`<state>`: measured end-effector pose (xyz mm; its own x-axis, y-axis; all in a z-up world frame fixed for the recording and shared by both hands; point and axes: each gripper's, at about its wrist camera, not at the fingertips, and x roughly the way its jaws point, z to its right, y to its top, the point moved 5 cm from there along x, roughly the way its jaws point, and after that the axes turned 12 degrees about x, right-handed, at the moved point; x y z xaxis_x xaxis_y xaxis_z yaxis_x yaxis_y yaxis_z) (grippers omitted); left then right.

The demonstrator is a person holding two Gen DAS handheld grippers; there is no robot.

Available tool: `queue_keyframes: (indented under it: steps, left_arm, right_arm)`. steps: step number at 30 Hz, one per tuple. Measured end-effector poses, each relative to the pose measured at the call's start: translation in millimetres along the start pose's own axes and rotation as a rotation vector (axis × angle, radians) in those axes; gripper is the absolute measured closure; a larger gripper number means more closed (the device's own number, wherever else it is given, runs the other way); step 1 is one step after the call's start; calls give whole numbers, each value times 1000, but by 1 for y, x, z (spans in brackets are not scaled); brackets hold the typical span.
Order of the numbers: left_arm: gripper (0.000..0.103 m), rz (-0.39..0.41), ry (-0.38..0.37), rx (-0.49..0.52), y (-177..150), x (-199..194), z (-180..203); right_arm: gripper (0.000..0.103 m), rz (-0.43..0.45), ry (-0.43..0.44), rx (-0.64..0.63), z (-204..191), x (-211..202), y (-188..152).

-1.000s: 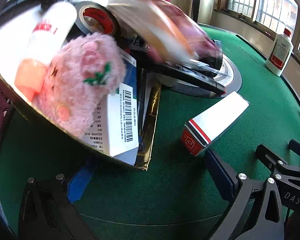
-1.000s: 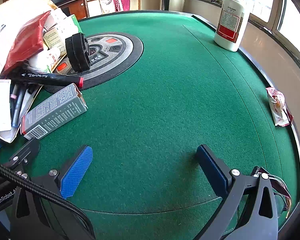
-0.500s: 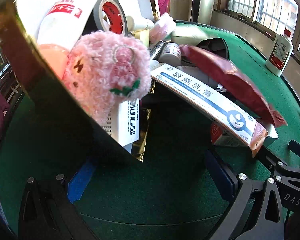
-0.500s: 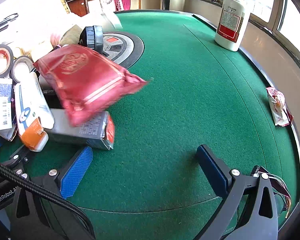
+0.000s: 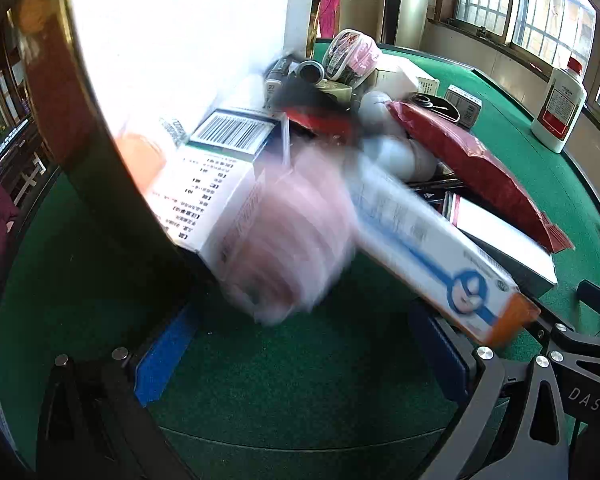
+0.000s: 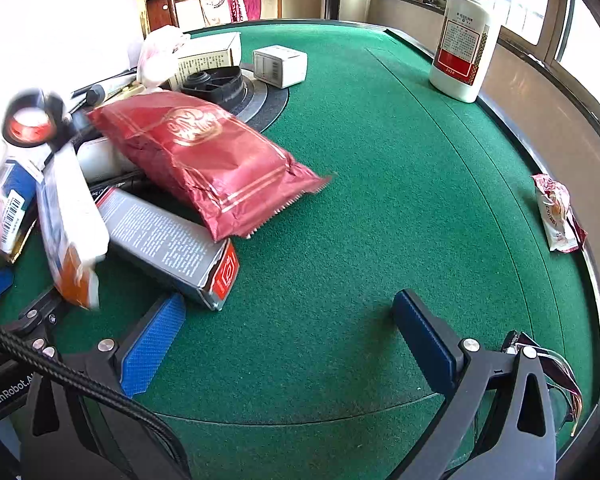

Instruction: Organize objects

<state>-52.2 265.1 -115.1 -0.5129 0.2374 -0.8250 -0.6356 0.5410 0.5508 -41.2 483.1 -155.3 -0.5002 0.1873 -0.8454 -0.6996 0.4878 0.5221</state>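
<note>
On the green counter I see a heap of spilled things to the left of my right claw, the red bag lying atop the grey box, whose end sits just beside the left pad. My right claw gapes wide, holding nothing. My left claw is spread wide too, a blurred pink toy and blue-and-white carton just ahead of it, though its left finger is partly hidden by the tilted gold-edged box.
</note>
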Motion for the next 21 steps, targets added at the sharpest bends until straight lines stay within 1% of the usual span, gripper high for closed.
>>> queue_keyframes:
  steps: [12, 16, 21]
  left_arm:
    - [1, 0, 0, 0, 1, -1, 2]
    - [1, 0, -1, -1, -2, -2, -5]
    - [1, 0, -1, -1, -1, -2, -5]
  right_arm:
    - [0, 0, 1, -1, 0, -1, 0]
    - [0, 0, 3, -3, 0, -1, 0]
    - [0, -1, 2, -4, -1, -1, 0]
